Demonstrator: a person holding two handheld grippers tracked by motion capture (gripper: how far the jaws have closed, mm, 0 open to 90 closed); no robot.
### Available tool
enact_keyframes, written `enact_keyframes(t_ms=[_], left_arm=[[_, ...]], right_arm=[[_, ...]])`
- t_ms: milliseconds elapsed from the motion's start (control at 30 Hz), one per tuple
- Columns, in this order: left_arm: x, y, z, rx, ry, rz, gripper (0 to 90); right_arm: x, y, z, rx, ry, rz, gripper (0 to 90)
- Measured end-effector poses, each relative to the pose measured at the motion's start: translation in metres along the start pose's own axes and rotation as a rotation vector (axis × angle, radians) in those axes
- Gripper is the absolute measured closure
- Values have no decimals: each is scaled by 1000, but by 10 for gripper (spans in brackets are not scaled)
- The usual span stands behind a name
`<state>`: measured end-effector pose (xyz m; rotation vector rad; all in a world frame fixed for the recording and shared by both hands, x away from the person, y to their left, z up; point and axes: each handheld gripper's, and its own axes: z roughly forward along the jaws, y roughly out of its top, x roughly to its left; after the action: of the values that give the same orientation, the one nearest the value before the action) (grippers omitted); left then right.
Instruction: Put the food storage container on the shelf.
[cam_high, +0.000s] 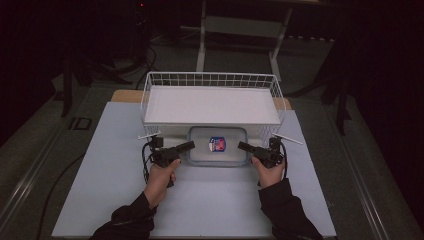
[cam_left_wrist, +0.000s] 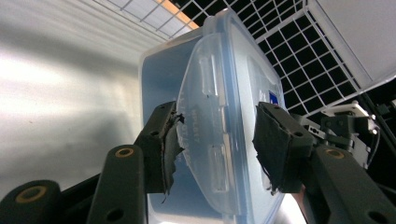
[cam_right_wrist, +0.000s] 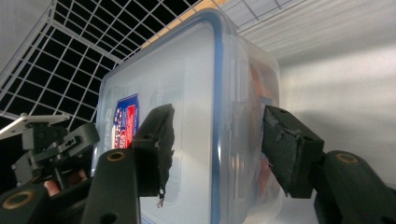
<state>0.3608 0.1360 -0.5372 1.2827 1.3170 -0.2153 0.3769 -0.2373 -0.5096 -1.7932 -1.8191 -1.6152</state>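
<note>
- Two grippers flank one clear lidded container (cam_high: 218, 145), which lies on the bench (cam_high: 200, 200) at 12 o'clock from our hands, tucked partly beneath the front edge of the white wire basket (cam_high: 212, 95) and its flat white panel (cam_high: 210, 105).
- We hold the left gripper (cam_high: 189, 145) at the container's 9 o'clock end and the right gripper (cam_high: 242, 146) at its 3 o'clock end; both sit about equally near, so neither hand has the advantage.
- We judge the container's long axis to run 9 to 3 o'clock, straight between the two grippers, and that is what the coming move turns on: each gripper meets a short end head-on.
- In the left gripper view, the jaws stand wide apart astride the blue-rimmed lid edge (cam_left_wrist: 219, 116), one pad above the lid, the other below the body; we see gaps on both sides, so nothing is clamped yet.
- In the right gripper view, the jaws likewise straddle the opposite end of the container (cam_right_wrist: 196, 121), spread wide with the rim running between the pads and daylight on each side.
- A red and blue label (cam_high: 218, 144) marks the lid's centre, roughly midway between the two grippers.
- We would say the next step is a two-sided pinch on the short ends, then a draw toward 6 o'clock, out from under the basket, kept low to avoid snagging the wire.
</note>
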Motion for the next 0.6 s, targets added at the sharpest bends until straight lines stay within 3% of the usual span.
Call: enact_keyframes(t_ms=[233,367,533,600], left_arm=[[2,-1,2,-11,21,5,428],[2,-3,0,-20,26,9,382],[1,-8,-4,-14,32,3,357],[1,-10,-6,-20,33,-19,357]], right_arm=[[0,-1,1,-19,-49,-35,342],[2,-2,-1,-40,-59,-60,336],[4,-3,-7,-27,-52,-83,353],[7,-4,-12,-21,-53,-105,365]])
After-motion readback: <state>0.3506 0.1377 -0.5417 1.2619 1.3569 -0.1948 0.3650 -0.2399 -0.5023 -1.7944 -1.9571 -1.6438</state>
